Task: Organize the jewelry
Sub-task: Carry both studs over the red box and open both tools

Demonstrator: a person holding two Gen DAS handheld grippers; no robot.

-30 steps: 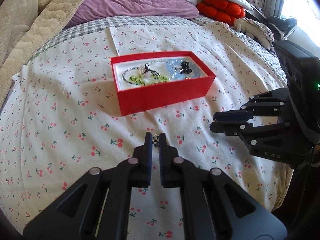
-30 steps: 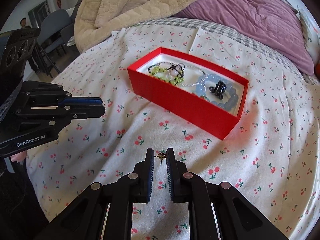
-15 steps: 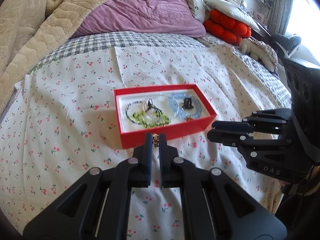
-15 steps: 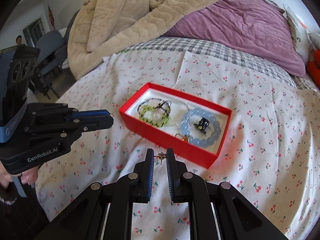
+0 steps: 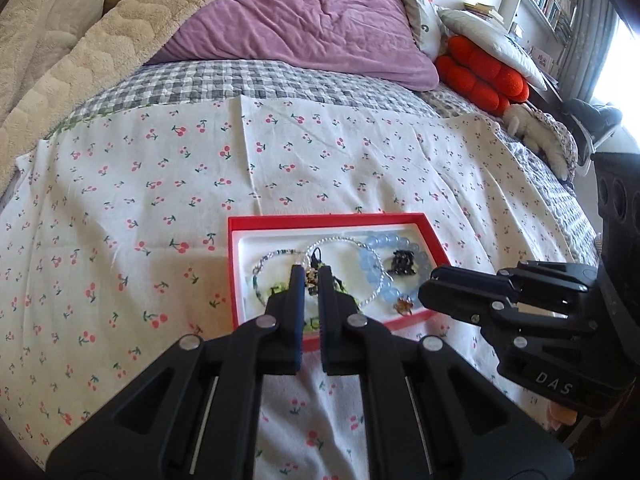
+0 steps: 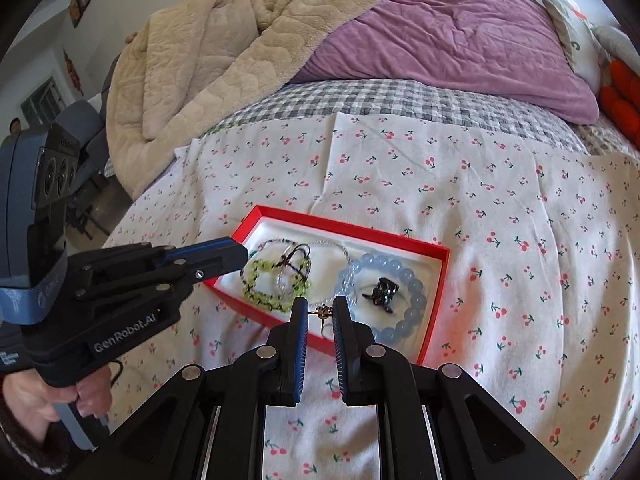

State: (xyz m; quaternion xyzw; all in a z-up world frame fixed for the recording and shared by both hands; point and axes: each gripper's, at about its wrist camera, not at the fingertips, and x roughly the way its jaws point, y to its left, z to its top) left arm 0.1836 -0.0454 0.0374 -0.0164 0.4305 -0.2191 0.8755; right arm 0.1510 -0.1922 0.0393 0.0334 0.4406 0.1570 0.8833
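Note:
A red jewelry box (image 5: 434,240) (image 6: 434,300) with a white lining sits on the cherry-print sheet. It holds a pale blue bead bracelet (image 5: 370,268) (image 6: 416,304), a green bead bracelet (image 6: 260,296), a thin clear bead strand (image 5: 340,240), a black charm (image 5: 404,262) (image 6: 382,290) and an amber piece (image 5: 404,304). My left gripper (image 5: 310,278) is shut on a small dark earring (image 5: 311,277) above the box's near side. My right gripper (image 6: 322,312) is shut on a small gold earring (image 6: 322,313) above the box's front wall.
The cherry-print sheet (image 5: 160,184) covers the bed. A beige blanket (image 6: 208,52) and a purple duvet (image 5: 312,20) lie at the far side. Orange cushions (image 5: 480,72) and pillows are at the far right. The bed edge falls away on the right.
Both grippers have risen and moved forward over the box, each still holding its earring. The box now lies right under the fingertips.

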